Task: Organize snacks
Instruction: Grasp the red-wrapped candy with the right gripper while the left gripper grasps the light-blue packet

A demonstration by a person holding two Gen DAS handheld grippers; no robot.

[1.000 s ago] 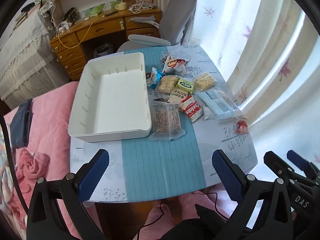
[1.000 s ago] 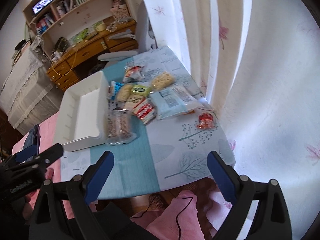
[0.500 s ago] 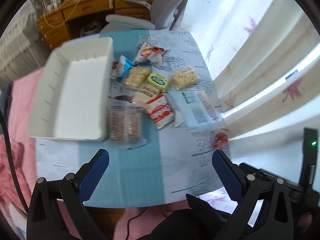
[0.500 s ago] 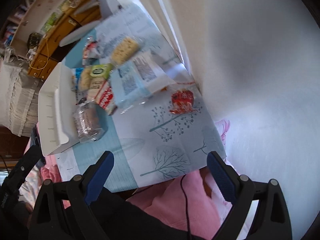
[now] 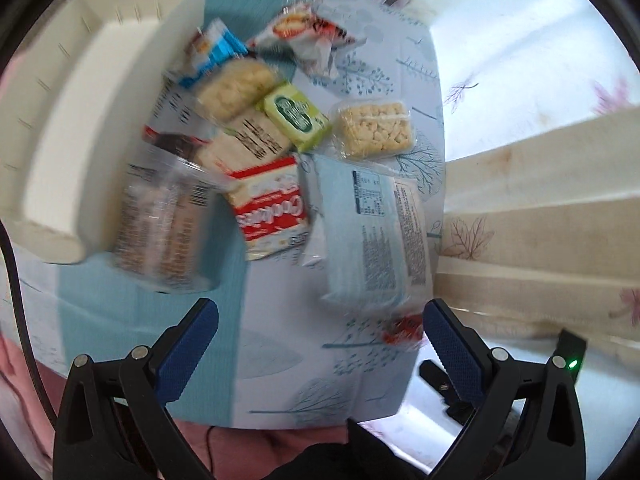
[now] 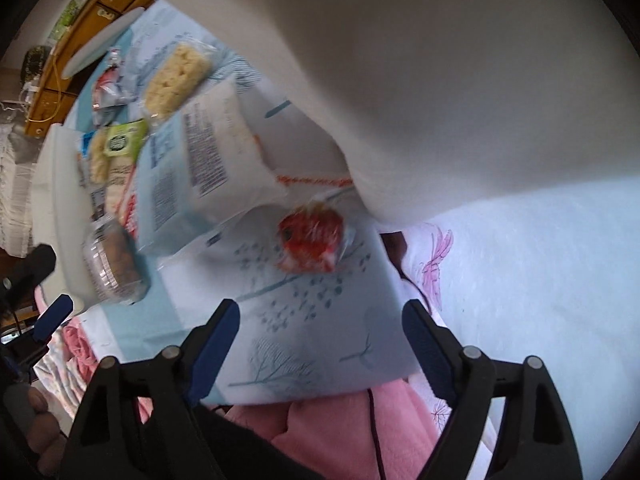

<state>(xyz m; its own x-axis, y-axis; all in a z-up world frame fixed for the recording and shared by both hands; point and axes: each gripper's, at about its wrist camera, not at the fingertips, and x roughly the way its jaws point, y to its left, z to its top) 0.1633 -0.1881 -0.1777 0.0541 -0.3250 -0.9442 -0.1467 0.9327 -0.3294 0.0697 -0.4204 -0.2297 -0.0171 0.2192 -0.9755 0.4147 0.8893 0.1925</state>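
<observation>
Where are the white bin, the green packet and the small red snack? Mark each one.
white bin (image 5: 60, 128), left wrist view, on its inner floor.
green packet (image 5: 298, 114), left wrist view, on the printed top face.
small red snack (image 6: 312, 238), right wrist view, on the wrapper's middle.

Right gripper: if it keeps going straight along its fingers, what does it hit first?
Most likely the small red packet: it lies ahead of the right gripper, roughly centred between its closing jaws, nothing between them yet. Bare tablecloth sits nearer the tips, so with depth unclear it may touch cloth just short of the packet.
</observation>
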